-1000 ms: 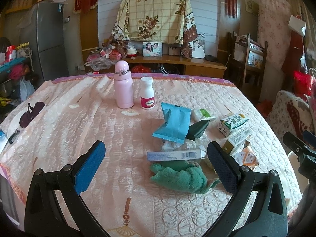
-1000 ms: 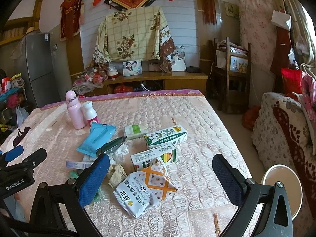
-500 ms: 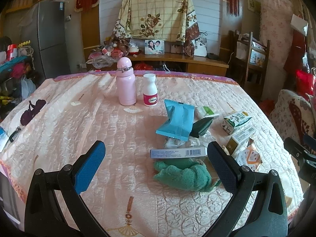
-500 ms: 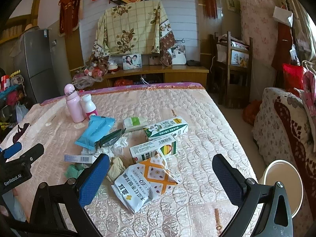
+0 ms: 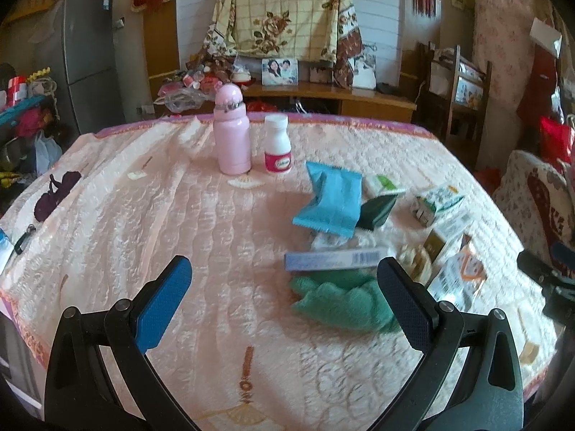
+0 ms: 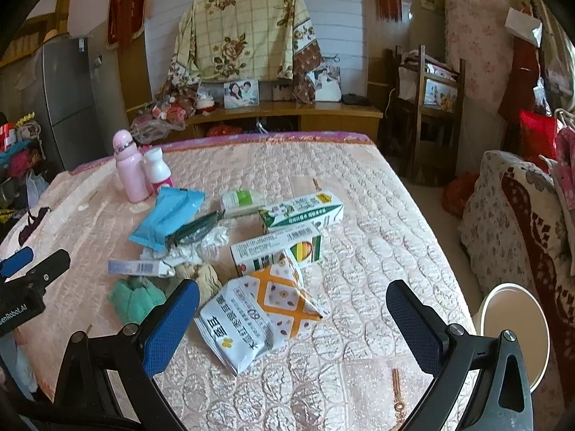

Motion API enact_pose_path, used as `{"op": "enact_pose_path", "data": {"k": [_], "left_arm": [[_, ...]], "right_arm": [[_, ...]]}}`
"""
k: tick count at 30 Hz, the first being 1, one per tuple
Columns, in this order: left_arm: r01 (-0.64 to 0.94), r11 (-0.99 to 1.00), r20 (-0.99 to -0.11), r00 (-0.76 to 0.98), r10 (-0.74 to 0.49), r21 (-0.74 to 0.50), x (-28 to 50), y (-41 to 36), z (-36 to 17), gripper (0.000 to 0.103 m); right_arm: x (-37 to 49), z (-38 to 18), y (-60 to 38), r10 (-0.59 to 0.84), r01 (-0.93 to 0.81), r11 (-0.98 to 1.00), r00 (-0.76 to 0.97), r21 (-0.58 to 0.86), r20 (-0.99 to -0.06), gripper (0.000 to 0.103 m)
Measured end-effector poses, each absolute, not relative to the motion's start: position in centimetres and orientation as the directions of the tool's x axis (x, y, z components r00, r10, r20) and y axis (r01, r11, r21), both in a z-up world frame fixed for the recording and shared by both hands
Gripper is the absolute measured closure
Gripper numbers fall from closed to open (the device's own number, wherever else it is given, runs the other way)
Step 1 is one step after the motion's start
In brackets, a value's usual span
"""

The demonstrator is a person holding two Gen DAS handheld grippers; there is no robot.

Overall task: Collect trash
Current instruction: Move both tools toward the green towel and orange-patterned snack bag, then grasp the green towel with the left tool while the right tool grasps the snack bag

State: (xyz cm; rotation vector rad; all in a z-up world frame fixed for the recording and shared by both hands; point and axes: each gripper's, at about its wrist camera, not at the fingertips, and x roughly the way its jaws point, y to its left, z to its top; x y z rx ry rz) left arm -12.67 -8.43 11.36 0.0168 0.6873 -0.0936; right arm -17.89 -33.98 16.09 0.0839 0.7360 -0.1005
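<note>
A pile of trash lies on the pink quilted table (image 5: 143, 237): a blue wrapper (image 5: 329, 203) (image 6: 165, 215), a long flat box (image 5: 334, 259) (image 6: 138, 268), a green cloth (image 5: 341, 301) (image 6: 134, 298), two milk cartons (image 6: 300, 212) (image 6: 276, 251) and an orange-and-white snack bag (image 6: 258, 312). My left gripper (image 5: 284, 301) is open and empty, just left of the cloth. My right gripper (image 6: 293, 323) is open and empty, with the snack bag between its fingers.
A pink bottle (image 5: 231, 131) and a white pill bottle (image 5: 277, 143) stand at the table's far side. A white bin (image 6: 514, 334) stands on the floor right of the table, beside a patterned sofa (image 6: 517, 222). A dark item (image 5: 54, 194) lies at the left edge.
Both grippers have moved forward and down toward the pile; the trash appears larger and nearer. Both stay open and empty.
</note>
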Motion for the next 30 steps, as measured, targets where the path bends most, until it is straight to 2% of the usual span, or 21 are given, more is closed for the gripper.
{"op": "enact_pose_path", "data": {"k": [4, 12, 18, 22, 30], "left_arm": [[0.107, 0.994, -0.673, 0.736, -0.08, -0.002, -12.3, -7.3, 10.1, 0.0], [0.172, 0.983, -0.73, 0.663, -0.166, -0.067, -11.7, -7.0, 8.4, 0.0], [0.239, 0.967, -0.746, 0.626, -0.225, -0.09, -10.8, -9.0, 7.5, 0.001], [0.293, 0.953, -0.764, 0.597, -0.244, -0.075, -10.1, -10.2, 6.4, 0.001], [0.414, 0.907, -0.78, 0.539, -0.317, -0.082, -8.1, -12.5, 4.9, 0.0]], "right_arm": [[-17.6, 15.0, -34.0, -0.057, 0.114, 0.993, 0.713, 0.035, -0.699, 0.0], [-16.6, 11.8, -34.2, 0.039, 0.08, 0.99, 0.62, 0.113, -0.784, 0.0], [-15.6, 9.8, -34.0, 0.128, 0.065, 0.977, 0.575, 0.201, -0.808, 0.0], [-14.4, 8.9, -34.4, 0.168, 0.081, 0.964, 0.552, 0.253, -0.817, 0.007], [-13.8, 8.7, -35.5, 0.191, 0.06, 0.964, 0.522, 0.26, -0.831, 0.007]]}}
